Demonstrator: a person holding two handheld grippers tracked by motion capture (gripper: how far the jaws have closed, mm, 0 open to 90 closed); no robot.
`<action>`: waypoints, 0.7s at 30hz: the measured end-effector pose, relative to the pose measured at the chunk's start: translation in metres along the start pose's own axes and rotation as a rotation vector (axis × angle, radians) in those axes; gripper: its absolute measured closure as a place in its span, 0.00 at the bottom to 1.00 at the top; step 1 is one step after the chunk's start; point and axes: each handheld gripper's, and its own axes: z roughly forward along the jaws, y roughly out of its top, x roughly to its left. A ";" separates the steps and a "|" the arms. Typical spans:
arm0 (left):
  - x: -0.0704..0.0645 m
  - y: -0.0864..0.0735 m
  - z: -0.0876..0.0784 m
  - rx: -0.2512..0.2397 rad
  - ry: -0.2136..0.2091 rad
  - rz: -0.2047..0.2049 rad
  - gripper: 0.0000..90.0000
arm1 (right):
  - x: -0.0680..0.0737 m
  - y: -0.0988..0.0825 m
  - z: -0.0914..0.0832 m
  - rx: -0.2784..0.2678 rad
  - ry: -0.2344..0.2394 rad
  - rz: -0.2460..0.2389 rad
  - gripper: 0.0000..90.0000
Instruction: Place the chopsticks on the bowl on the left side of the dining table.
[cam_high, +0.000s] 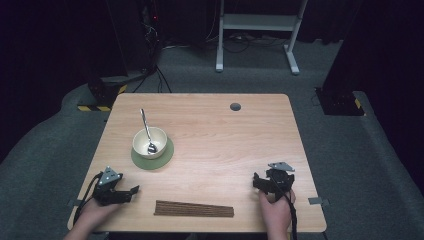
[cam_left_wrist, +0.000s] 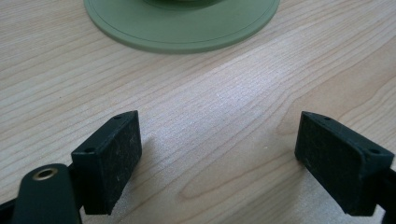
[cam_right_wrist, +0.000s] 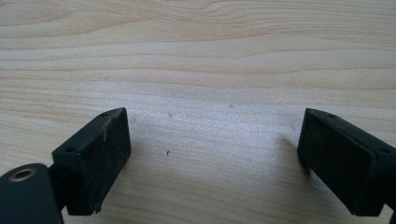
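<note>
I'm holding both tongs, left (cam_high: 131, 191) and right (cam_high: 256, 181), released and empty, flanking the chopsticks (cam_high: 194, 208) lying at the surface's (cam_high: 225, 140) near edge; a sloppy pinch risks scattering them.

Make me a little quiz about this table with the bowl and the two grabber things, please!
1. True or false: the spoon lies flat on the table beside the bowl.
2. What sits under the bowl? A) a green mat B) a book C) a red tray
3. What long brown thing lies along the table's near edge, between the left gripper and the right gripper?

Key:
1. False. The spoon stands in the bowl, handle leaning over its far rim.
2. A, the round green mat.
3. The bundle of sticks, untouched; both grippers' jaws stand open and empty.
</note>
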 end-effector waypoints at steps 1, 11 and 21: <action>0.000 0.000 0.000 0.000 -0.002 0.001 0.16 | 0.000 0.000 0.000 0.000 0.000 0.000 0.10; 0.000 0.001 0.001 0.000 -0.004 0.005 0.16 | -0.001 -0.001 -0.001 0.000 0.012 -0.003 0.11; -0.002 0.003 0.001 0.011 0.016 -0.006 0.17 | -0.003 -0.003 -0.003 -0.001 0.034 -0.023 0.11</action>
